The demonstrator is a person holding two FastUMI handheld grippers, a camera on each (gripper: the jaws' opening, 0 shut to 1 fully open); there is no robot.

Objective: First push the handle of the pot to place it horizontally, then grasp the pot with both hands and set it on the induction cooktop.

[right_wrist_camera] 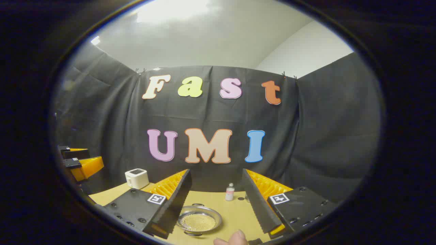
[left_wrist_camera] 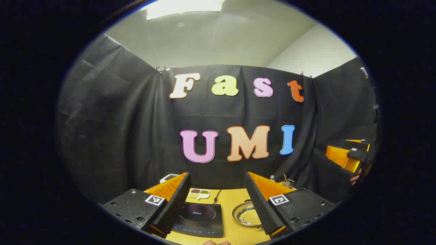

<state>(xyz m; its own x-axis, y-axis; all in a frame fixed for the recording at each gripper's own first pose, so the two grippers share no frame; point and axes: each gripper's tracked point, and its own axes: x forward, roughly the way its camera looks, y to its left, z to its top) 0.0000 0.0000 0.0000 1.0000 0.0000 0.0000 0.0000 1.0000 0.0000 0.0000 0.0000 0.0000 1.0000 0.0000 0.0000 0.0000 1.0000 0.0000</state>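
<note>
The pot (right_wrist_camera: 200, 221) sits on the tabletop (right_wrist_camera: 231, 207), a shallow metal vessel with pale grainy contents. In the right gripper view it lies between the right tongs' (right_wrist_camera: 218, 200) fingers, low in the gap, untouched by either. In the left gripper view the pot (left_wrist_camera: 247, 214) stands just right of the cooktop (left_wrist_camera: 199, 219), close to it but apart, partly hidden behind the left tongs' (left_wrist_camera: 218, 200) right finger. Its handle cannot be made out clearly.

The cooktop is a dark flat slab with nothing on it, lying on the tabletop (left_wrist_camera: 231, 200) between the left tongs' fingers. A cable runs from its far edge toward the wall.

Both tongs are held wide apart and grip nothing; both hang above the tabletop.

Beyond the cooktop lies a small white dish (left_wrist_camera: 199, 193) with brownish and greenish contents. Beyond the pot stand a small bottle (right_wrist_camera: 230, 192) and some glassware (left_wrist_camera: 287, 183). A white boxy device (right_wrist_camera: 137, 178) stands well left of the pot, near the wall.

A fingertip (right_wrist_camera: 235, 238) shows at the bottom edge of the right gripper view, just near the pot.
</note>
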